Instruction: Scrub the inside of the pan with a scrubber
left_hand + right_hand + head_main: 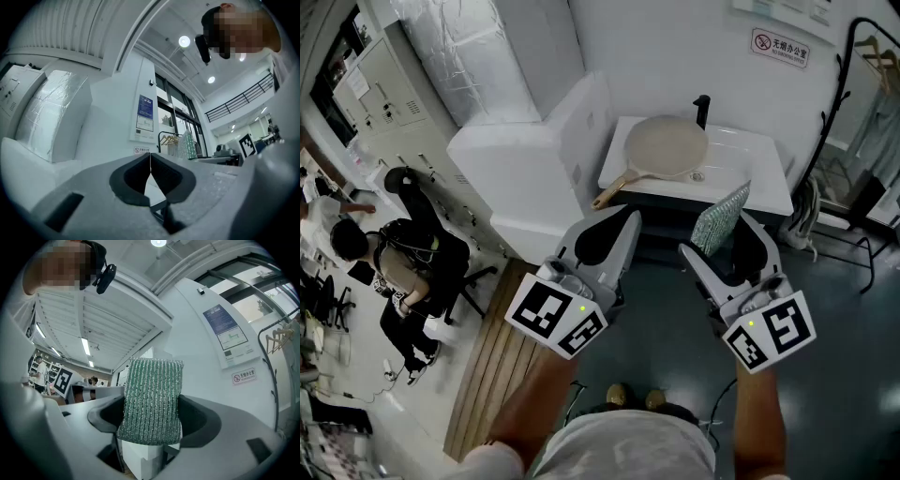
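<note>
Right hand-held gripper (722, 234), short of the pan (666, 148), clamps the scrubber (720, 217); left hand-held gripper (612, 225) is closed, empty. Approach step, I'd say: next, scrubber into pan.

Head view steeply down on sink (766, 190); 2 gripper views share wall sign (140, 150).

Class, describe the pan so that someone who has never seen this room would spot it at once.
Find the white sink against the far wall, a black tap at its back. On its left part lies the pan: round and cream, its tan handle jutting over the sink's front left edge. It is the only round thing there.
</note>
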A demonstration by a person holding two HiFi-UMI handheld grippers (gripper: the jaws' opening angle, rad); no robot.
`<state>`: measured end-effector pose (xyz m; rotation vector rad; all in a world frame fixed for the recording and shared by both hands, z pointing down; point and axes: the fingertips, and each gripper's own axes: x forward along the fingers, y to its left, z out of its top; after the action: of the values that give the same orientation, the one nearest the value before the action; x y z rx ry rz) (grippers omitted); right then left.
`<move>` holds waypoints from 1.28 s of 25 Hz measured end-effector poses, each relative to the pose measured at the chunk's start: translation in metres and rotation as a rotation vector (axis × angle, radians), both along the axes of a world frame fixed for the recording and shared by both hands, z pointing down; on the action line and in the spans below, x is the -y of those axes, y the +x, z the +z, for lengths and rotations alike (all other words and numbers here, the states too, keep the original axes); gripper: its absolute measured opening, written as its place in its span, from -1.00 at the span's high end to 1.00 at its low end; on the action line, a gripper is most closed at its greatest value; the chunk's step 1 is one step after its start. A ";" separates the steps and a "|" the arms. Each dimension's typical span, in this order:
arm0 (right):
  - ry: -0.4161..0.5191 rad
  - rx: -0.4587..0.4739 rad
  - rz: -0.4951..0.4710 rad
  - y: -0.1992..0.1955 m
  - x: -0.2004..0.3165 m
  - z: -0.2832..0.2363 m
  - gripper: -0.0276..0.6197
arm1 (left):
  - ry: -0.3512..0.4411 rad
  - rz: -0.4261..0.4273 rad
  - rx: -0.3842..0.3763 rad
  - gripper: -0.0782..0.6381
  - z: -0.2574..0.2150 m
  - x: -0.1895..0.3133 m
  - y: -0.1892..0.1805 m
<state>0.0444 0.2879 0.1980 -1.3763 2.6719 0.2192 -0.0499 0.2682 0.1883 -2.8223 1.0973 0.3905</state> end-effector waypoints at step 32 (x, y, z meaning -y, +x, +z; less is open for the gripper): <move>-0.041 0.012 0.110 -0.049 0.019 0.013 -0.17 | -0.003 0.060 -0.032 0.73 0.014 0.031 -0.074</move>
<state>-0.0045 0.2687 0.2105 -1.5329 2.6076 0.1677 -0.1242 0.2375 0.2025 -2.8667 1.0214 0.4402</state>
